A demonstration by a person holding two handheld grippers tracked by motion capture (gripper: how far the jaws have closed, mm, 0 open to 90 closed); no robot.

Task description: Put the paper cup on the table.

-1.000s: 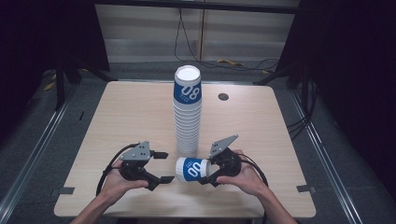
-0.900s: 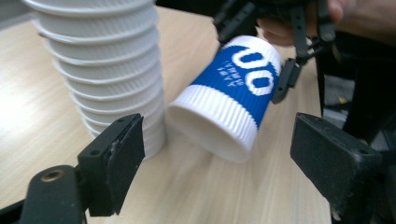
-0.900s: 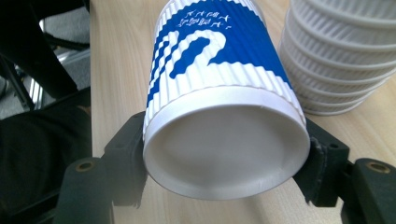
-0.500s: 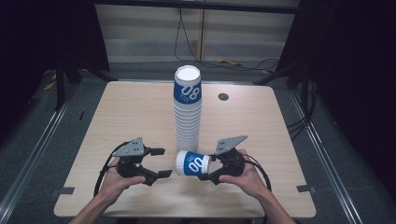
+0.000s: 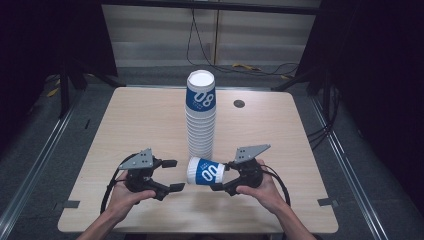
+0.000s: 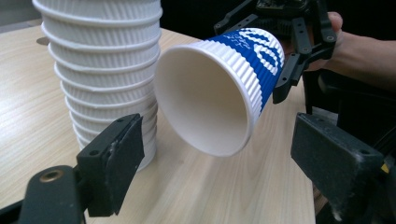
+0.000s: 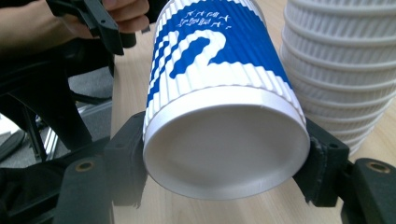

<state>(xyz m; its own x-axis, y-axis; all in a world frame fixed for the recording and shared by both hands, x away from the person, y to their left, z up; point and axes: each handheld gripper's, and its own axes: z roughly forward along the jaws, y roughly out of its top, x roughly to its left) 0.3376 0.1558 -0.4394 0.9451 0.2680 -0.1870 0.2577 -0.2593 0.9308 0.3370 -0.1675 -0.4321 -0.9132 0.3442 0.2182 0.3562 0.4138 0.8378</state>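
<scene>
I hold the loose cup (image 5: 205,170) on its side in my right gripper (image 5: 223,176), the jaws pinching its closed bottom end from both sides. Its open mouth looks left, toward my left gripper (image 5: 171,175), whose jaws are spread wide and hold nothing. To do this step well, I think I should keep the cup level and bring the left jaws slowly around the rim, one on each side, and press only lightly, because the ribbed paper wall can dent easily. The right gripper should let go only when the left one has a sure hold. The cup hangs at the near side of the table (image 5: 145,120), just in front of the tall cup stack (image 5: 201,117), between my two grippers.
</scene>
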